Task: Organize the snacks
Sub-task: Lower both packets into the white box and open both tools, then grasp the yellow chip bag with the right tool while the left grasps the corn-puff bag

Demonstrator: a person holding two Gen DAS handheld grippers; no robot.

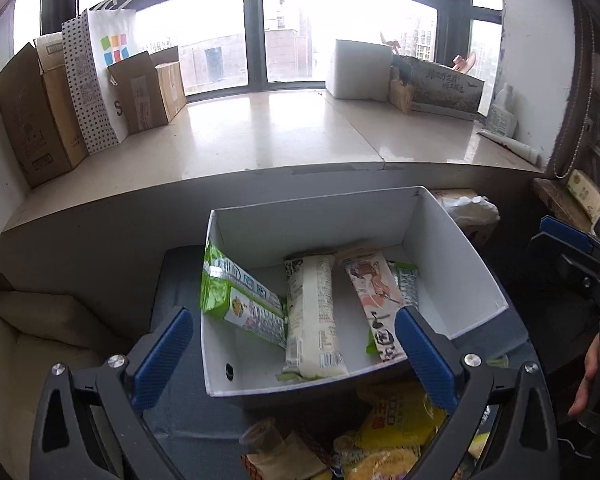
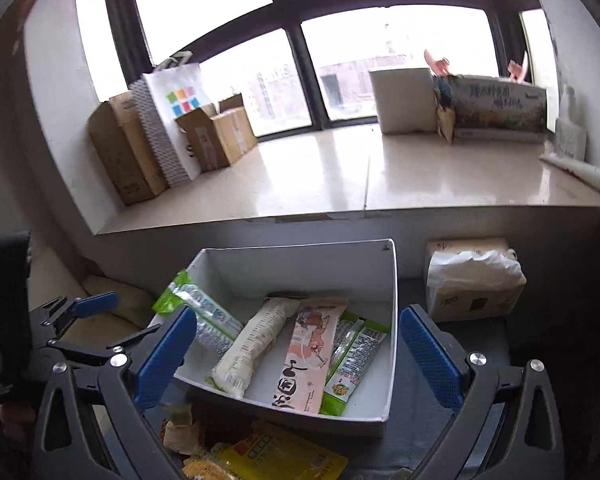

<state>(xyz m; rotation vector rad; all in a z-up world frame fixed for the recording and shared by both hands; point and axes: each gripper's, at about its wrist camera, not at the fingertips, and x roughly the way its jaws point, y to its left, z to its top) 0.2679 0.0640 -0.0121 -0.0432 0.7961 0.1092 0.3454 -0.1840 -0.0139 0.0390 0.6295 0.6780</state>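
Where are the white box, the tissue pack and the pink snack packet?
white box (image 2: 300, 258): right wrist view, far wall.
tissue pack (image 2: 474, 280): right wrist view, plastic top.
pink snack packet (image 1: 370, 292): left wrist view, middle of wrapper.

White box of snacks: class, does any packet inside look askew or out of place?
Yes. The green packet leans tilted against the white box's left wall, its top poking above the rim, while the cream packet and pink packet lie flat.

You get daylight from the blown-out window (image 1: 256, 32), glaring off the glossy sill (image 1: 260, 132). Below it everything sits dim, edges bend and darken, and the right wrist view is slightly blurred.
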